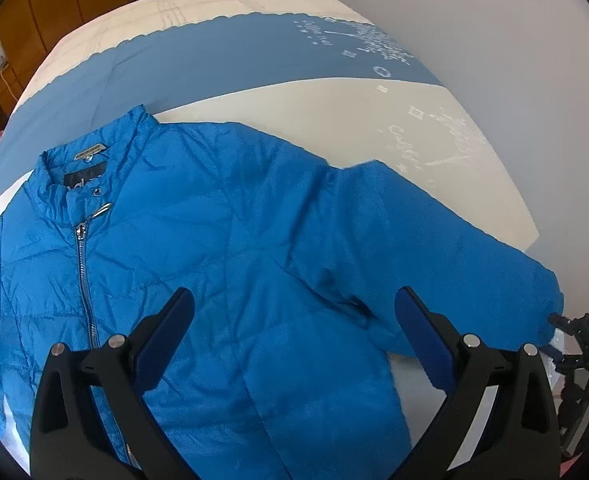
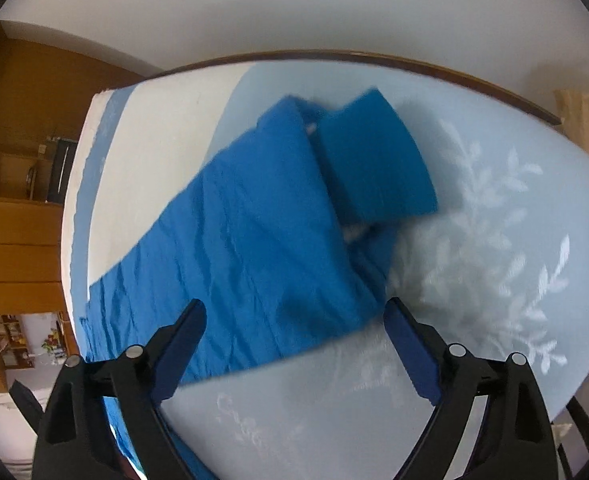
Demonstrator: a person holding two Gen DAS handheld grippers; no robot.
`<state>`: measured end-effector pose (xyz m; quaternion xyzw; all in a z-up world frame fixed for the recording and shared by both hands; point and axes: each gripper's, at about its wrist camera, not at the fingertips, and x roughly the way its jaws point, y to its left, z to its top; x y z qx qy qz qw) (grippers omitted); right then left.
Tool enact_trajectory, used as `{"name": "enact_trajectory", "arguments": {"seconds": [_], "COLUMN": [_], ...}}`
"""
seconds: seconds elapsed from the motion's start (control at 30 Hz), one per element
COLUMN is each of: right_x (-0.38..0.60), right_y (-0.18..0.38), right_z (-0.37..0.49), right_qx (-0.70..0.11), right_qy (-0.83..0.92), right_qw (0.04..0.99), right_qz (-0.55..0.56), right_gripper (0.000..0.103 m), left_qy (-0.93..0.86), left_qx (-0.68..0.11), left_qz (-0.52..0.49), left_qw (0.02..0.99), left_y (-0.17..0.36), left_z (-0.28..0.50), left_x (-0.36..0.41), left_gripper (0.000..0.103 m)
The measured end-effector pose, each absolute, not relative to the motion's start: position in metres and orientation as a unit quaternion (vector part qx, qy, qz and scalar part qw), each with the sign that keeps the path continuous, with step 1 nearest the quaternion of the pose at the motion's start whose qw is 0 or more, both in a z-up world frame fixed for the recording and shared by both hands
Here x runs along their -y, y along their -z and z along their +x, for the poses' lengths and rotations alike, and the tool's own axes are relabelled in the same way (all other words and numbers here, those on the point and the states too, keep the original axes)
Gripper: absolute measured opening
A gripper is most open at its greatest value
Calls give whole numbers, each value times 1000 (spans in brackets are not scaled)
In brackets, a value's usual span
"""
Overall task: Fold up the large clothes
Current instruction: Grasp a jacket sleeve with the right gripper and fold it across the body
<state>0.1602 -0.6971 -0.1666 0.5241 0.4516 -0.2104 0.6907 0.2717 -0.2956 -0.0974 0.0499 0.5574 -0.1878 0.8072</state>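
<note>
We see the blue puffer jacket (image 1: 222, 248) spread front-up on the bed (image 1: 334, 108), zipped. Both our left gripper (image 1: 294, 312) and right gripper (image 2: 294, 324) hang released above it, holding nothing. It looks light, soft and slippery; we judge cuffs and hem the best holds.

One blue puffer jacket (image 1: 230, 248) on the bed, one zipper (image 1: 83, 264) up its front, two labels at the collar. One sleeve (image 2: 374, 160) folded over, one lying flat. Two grippers, left gripper (image 1: 294, 312) and right gripper (image 2: 294, 322), two fingers each.
</note>
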Motion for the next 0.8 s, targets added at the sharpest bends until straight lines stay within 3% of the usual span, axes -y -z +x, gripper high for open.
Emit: {"name": "enact_trajectory", "arguments": {"seconds": [0.17, 0.27, 0.53, 0.8], "right_x": [704, 696, 622, 510], "right_y": [166, 144, 75, 41], "right_z": [167, 175, 239, 317], "right_qx": [-420, -384, -371, -415], "right_qy": [195, 157, 37, -85], "right_qw": [692, 724, 803, 831], "right_qz": [554, 551, 465, 360], "right_gripper": [21, 10, 5, 3], "left_qy": [171, 162, 134, 109], "left_qx": [-563, -564, -563, -560], "left_qz": [44, 34, 13, -17], "left_qw": [808, 809, 815, 821], "left_y": [106, 106, 103, 98], "left_z": [284, 286, 286, 284], "left_x": [277, 258, 203, 155], "left_gripper": [99, 99, 99, 99]}}
